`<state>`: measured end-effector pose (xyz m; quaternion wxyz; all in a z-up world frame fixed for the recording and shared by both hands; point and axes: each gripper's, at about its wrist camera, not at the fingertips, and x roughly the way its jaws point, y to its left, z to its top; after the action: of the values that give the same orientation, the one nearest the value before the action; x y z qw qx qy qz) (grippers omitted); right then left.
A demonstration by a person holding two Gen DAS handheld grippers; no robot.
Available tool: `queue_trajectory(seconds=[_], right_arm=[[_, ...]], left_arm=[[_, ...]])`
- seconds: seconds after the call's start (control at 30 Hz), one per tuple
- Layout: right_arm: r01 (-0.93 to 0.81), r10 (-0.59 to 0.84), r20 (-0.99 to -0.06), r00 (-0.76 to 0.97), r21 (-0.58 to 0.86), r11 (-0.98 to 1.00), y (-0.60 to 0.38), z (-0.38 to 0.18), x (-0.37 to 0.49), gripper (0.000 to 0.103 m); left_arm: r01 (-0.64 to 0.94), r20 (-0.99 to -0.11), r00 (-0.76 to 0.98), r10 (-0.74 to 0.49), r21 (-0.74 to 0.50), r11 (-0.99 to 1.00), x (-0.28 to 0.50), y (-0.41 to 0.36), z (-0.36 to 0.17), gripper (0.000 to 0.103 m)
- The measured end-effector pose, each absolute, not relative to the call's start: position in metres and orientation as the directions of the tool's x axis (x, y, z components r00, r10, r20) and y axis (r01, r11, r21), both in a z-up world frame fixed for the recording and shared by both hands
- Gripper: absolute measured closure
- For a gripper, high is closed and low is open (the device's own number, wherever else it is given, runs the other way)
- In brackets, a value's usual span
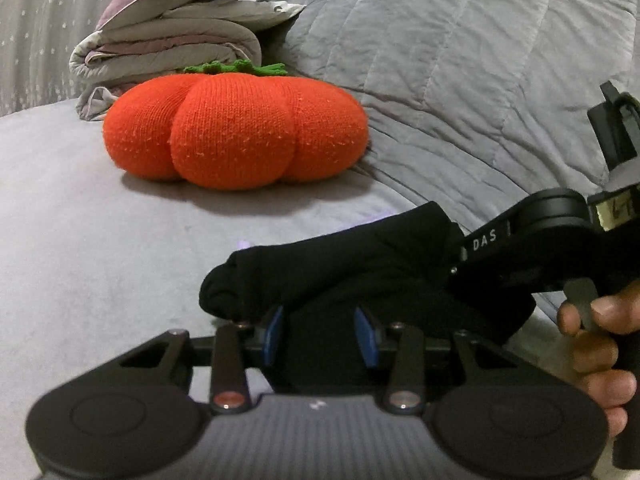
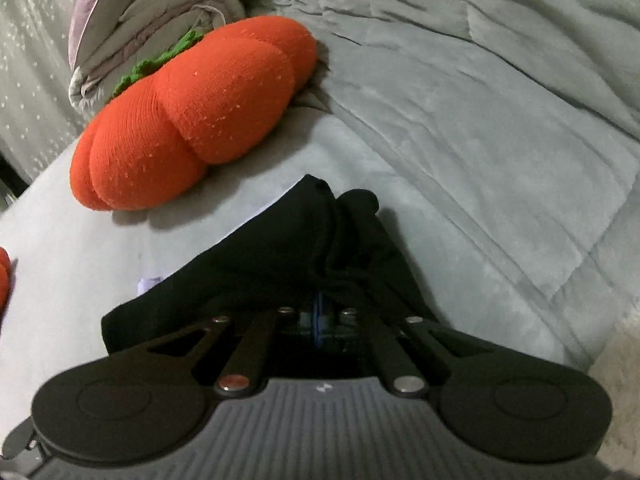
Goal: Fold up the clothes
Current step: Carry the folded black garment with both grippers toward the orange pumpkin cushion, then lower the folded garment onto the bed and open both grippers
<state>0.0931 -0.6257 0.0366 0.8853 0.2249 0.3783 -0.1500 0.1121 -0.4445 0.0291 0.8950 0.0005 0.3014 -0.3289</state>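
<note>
A black garment [image 1: 340, 264] lies bunched on the pale grey bed sheet [image 1: 80, 220], just ahead of both grippers. My left gripper [image 1: 320, 320] has its blue pads [image 1: 276, 332] partly closed, and a thick fold of the black cloth fills the gap between them. My right gripper [image 1: 464, 252] comes in from the right and is buried in the cloth's other end, with a person's hand [image 1: 592, 340] on its handle. In the right wrist view, the right gripper [image 2: 324, 304] is pinched tight on the black garment [image 2: 260, 264], which drapes over its fingers.
An orange knitted pumpkin cushion [image 1: 236, 128] [image 2: 192, 120] sits on the bed just beyond the garment. Behind it is a folded grey and purple quilt [image 1: 172, 36]. A grey quilted blanket [image 1: 480, 60] is heaped to the right. Another orange object [image 2: 2, 276] shows at the left edge.
</note>
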Motion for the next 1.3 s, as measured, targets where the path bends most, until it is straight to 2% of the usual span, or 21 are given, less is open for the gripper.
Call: queue_trajectory(seconds=[0.1,0.13,0.2,0.43,0.47,0.53,0.6,0.77,0.87,1.1,1.3], right_arm=[[0.429,-0.105,-0.712,0.694,0.292,0.855,-0.621,0.046,0.082,0.103],[0.423,-0.108,-0.7,0.706,0.294,0.857,-0.619,0.05,0.077,0.094],[0.404,-0.098,-0.679,0.728,0.309,0.861,-0.612,0.06,0.068,0.088],[0.409,-0.073,-0.72,0.691,0.305,0.86,-0.603,0.054,0.052,0.089],[0.415,-0.071,-0.726,0.684,0.306,0.857,-0.604,0.051,0.051,0.091],[0.437,-0.088,-0.737,0.67,0.296,0.85,-0.608,0.046,0.049,0.103],[0.443,-0.088,-0.736,0.671,0.303,0.844,-0.609,0.043,0.045,0.103],[0.446,-0.127,-0.738,0.663,0.253,0.859,-0.601,0.047,0.041,0.103],[0.435,-0.137,-0.727,0.673,0.24,0.868,-0.598,0.052,0.034,0.094],[0.428,-0.145,-0.728,0.67,0.219,0.877,-0.596,0.049,0.034,0.095],[0.404,-0.166,-0.693,0.701,0.195,0.894,-0.592,0.05,0.029,0.091]], left_arm=[[0.581,-0.526,0.608,-0.595,-0.215,0.785,0.109,-0.439,0.038,0.062],[0.58,-0.514,0.612,-0.601,-0.225,0.783,0.108,-0.437,0.041,0.062],[0.579,-0.499,0.611,-0.614,-0.247,0.777,0.107,-0.433,0.045,0.062],[0.561,-0.532,0.601,-0.596,-0.251,0.789,0.109,-0.44,0.034,0.062],[0.554,-0.539,0.601,-0.59,-0.25,0.794,0.11,-0.441,0.032,0.062],[0.543,-0.551,0.602,-0.578,-0.248,0.802,0.112,-0.443,0.028,0.062],[0.537,-0.556,0.6,-0.575,-0.253,0.805,0.115,-0.444,0.029,0.062],[0.521,-0.542,0.599,-0.589,-0.295,0.801,0.123,-0.437,0.036,0.064],[0.507,-0.54,0.601,-0.589,-0.312,0.803,0.13,-0.435,0.038,0.064],[0.472,-0.549,0.605,-0.577,-0.336,0.815,0.148,-0.432,0.041,0.064],[0.441,-0.557,0.608,-0.566,-0.356,0.824,0.164,-0.429,0.044,0.064]])
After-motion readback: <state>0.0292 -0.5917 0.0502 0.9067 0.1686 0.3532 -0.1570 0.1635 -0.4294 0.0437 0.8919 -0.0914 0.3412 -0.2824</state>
